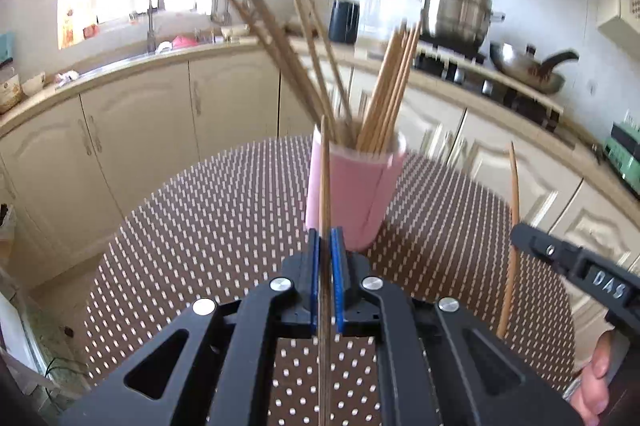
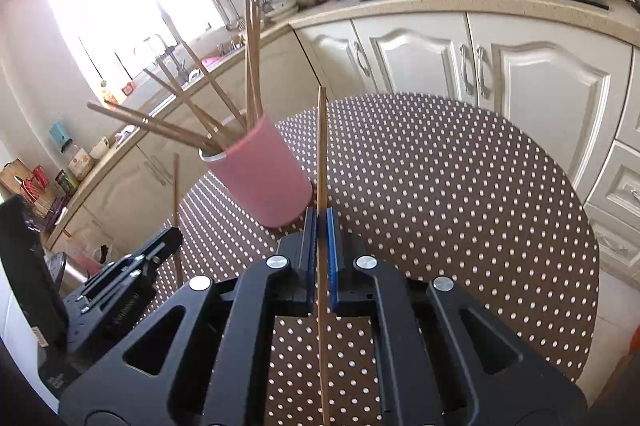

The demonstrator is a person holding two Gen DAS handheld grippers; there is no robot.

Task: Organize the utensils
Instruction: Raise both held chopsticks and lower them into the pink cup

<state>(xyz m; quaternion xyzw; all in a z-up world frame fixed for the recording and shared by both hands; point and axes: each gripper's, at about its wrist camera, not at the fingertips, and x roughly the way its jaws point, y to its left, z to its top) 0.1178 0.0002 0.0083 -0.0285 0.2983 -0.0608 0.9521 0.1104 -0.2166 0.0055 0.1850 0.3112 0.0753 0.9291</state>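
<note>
Two chopsticks are held upright, one pinched in each gripper's jaws: left gripper (image 1: 325, 238) directly before the pink cup (image 1: 352, 194), right gripper (image 2: 319, 222) beside the cup, farther off. Left looks nearer.

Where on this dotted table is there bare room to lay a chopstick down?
The dotted table is bare to the right of the pink cup, out to its rim by the cabinets. In the left wrist view, the stretch left of the cup is bare too. It is crowded around the cup, where loose chopsticks splay outward.
</note>
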